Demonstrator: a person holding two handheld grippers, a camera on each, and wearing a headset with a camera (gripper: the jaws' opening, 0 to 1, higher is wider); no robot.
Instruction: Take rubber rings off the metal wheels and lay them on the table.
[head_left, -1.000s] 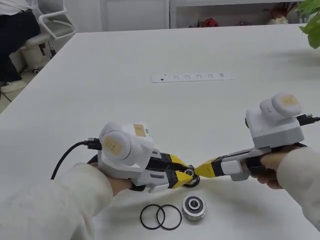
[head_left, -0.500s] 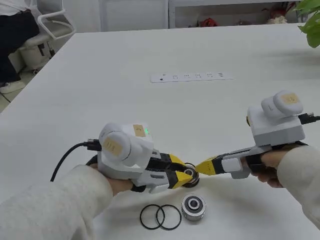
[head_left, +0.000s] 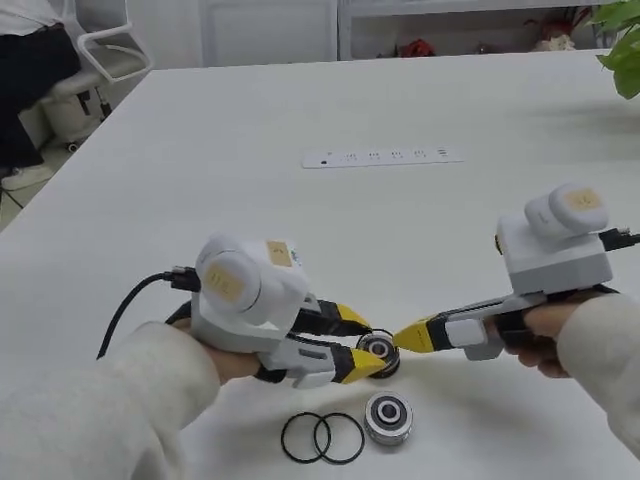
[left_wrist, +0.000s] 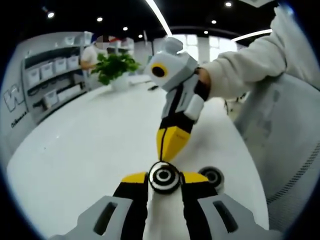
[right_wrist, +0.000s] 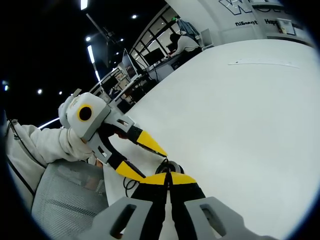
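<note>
The left gripper (head_left: 367, 342) has its yellow-tipped jaws closed on a small metal wheel (head_left: 381, 349), one tip on each side of it. In the left gripper view the wheel sits squarely between the two tips, showing a dark rim around a bright hub. It is held low over the white table (head_left: 300, 230), close to the near edge. The right gripper (head_left: 402, 338) comes in from the right-hand side with its jaws pressed together to a narrow point. That point touches, or very nearly touches, the rim of the held wheel. I cannot tell whether it has pinched anything there. A second metal wheel (head_left: 388, 417) lies flat on the table, nearer the near edge and just below the held one. Just to its left, two black rubber rings (head_left: 321, 436) lie flat on the table, overlapping each other and close to that wheel. Well apart from all this, toward the far edge, a white power strip (head_left: 383, 155) lies across the table. Both grippers are held by hands in pale sleeves.
</note>
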